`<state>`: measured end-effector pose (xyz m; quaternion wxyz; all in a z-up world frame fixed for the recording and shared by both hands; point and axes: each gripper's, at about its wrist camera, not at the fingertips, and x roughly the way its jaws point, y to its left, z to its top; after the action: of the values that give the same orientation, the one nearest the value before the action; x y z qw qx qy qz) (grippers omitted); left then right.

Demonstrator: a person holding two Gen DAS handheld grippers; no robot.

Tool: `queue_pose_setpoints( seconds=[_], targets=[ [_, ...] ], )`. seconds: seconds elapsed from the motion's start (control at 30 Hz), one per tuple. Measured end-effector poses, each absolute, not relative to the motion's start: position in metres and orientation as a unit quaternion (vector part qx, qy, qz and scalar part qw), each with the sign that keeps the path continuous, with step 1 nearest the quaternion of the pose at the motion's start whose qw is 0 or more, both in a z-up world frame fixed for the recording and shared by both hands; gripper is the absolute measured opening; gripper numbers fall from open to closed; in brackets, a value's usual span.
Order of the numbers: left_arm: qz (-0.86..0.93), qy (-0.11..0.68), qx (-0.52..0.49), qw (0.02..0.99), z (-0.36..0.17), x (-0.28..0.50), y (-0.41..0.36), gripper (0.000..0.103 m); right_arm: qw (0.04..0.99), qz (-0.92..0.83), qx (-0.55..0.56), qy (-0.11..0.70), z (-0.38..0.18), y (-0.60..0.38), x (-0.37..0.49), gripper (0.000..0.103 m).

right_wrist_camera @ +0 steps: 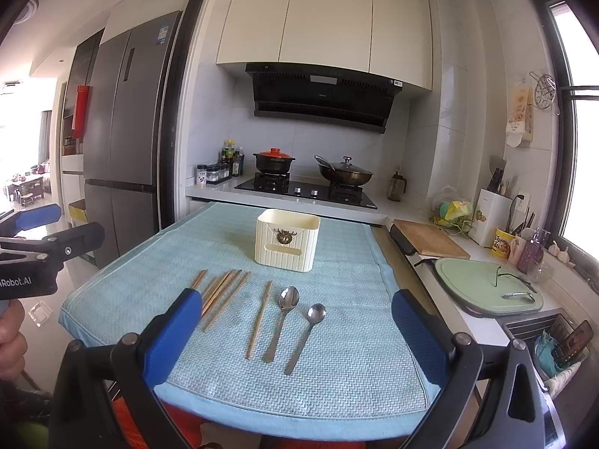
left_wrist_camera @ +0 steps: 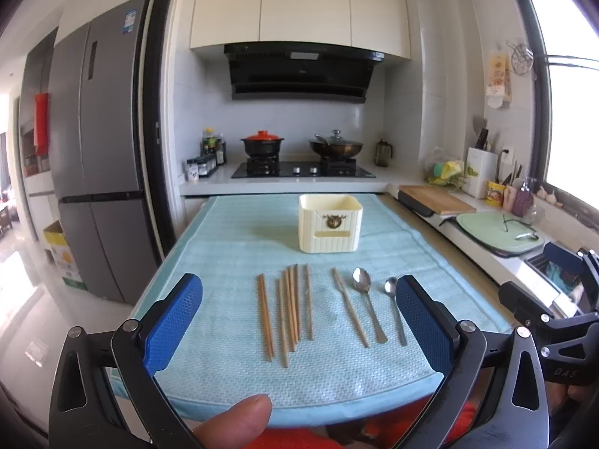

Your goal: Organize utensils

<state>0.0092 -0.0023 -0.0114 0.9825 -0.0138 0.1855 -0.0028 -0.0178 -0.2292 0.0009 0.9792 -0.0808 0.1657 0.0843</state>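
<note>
On a pale blue woven cloth, a cream ribbed plastic holder stands upright behind a row of light wooden chopsticks and two steel spoons. The left gripper hovers with blue padded fingers wide apart, holding nothing.

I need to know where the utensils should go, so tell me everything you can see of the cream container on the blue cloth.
The cream ribbed plastic container is squarish with rounded corners, open-topped, and looks empty from here. Its front bears a small bronze-coloured emblem above a flat label bar. It stands upright at the far middle of the light blue woven cloth, beyond the chopsticks and spoons, touching only the cloth.
</note>
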Motion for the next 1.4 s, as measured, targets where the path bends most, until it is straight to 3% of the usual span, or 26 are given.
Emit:
queue_pose_setpoints(
  seconds=[0.6,1.4],
  targets=[
    [-0.009,0.193,0.002,0.981,-0.013,0.017,-0.007,0.103,0.978,0.083,-0.083,0.171,-0.001,-0.229,-0.014,0.103],
    [0.006,0.264,0.001,0.964,-0.035,0.056,-0.002,0.103,0.974,0.062,-0.084,0.202,-0.014,-0.227,0.021,0.103]
  ],
)
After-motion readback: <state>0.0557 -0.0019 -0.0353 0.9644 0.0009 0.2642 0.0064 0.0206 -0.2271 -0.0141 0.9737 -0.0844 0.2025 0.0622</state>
